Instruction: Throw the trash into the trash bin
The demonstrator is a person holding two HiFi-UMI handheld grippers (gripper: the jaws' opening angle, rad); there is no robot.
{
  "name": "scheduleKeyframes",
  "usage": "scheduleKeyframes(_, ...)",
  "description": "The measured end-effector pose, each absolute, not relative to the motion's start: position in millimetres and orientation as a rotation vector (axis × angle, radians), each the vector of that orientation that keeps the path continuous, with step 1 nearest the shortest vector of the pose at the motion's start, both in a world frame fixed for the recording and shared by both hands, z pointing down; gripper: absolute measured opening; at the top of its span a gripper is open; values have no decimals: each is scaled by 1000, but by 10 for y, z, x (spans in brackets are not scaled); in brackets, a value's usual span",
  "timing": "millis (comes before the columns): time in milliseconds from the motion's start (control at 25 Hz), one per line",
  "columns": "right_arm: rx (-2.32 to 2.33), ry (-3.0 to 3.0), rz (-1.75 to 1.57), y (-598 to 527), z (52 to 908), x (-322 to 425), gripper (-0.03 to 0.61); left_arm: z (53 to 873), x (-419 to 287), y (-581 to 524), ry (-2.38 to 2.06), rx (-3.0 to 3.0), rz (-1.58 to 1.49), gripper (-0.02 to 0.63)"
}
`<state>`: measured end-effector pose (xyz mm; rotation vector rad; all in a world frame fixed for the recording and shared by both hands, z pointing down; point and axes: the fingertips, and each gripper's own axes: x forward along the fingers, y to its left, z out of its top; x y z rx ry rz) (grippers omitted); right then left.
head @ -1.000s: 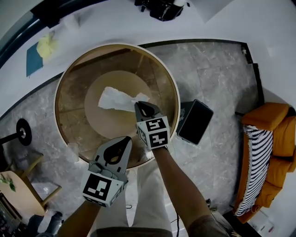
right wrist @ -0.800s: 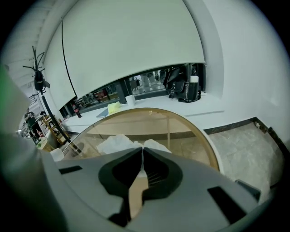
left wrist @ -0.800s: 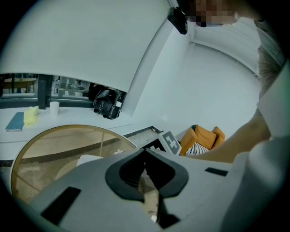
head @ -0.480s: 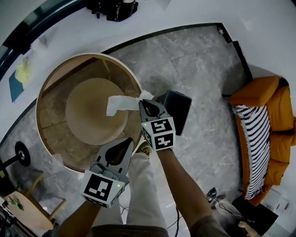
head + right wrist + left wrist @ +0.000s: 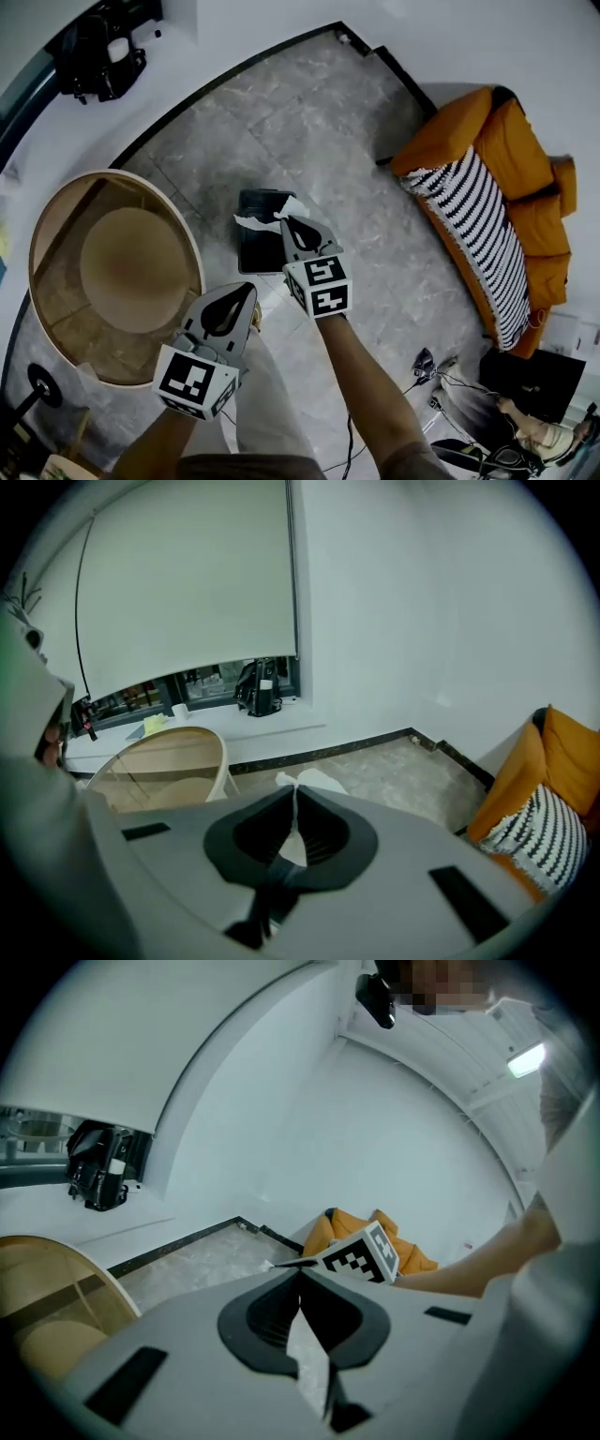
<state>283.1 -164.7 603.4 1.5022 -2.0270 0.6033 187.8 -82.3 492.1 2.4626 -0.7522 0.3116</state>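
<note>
A crumpled white tissue (image 5: 265,217) hangs from my right gripper (image 5: 289,221), which is shut on it. In the head view the tissue sits over the top edge of the black trash bin (image 5: 261,251) standing on the grey stone floor. The tissue (image 5: 315,780) peeks past the closed fingertips of the right gripper (image 5: 294,790) in the right gripper view, where the bin is hidden. My left gripper (image 5: 247,289) is lower left, near the table's rim, shut with nothing in it. Its tips (image 5: 300,1272) meet, and the right gripper's marker cube (image 5: 362,1252) shows beyond them.
A round glass-topped wooden table (image 5: 192,251) stands at the left. An orange sofa (image 5: 525,150) with a striped cushion (image 5: 478,216) is at the right. A black device (image 5: 98,52) sits on the white sill. Cables and gear (image 5: 450,389) lie at the lower right.
The right gripper lifted the tissue off the table and carried it to the right, over the bin. The left gripper moved the same way, still shut and empty.
</note>
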Motion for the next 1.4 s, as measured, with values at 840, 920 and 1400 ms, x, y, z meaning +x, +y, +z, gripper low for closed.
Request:
scheduleKeyframes(840, 1485, -1976, 809, -1235, 7107, 3261, 25, 5658, 2365, -546, -681, 2371, 489, 18)
scheduleKeyframes(920, 1460, -1967, 832, -1213, 7270, 3222, 25, 5771, 2336, -568, -689, 2350, 501, 18)
scheduleKeyframes(1400, 1416, -1942, 889, -1183, 7549, 3155, 25, 5877, 2303, -723, -692, 2304, 514, 18)
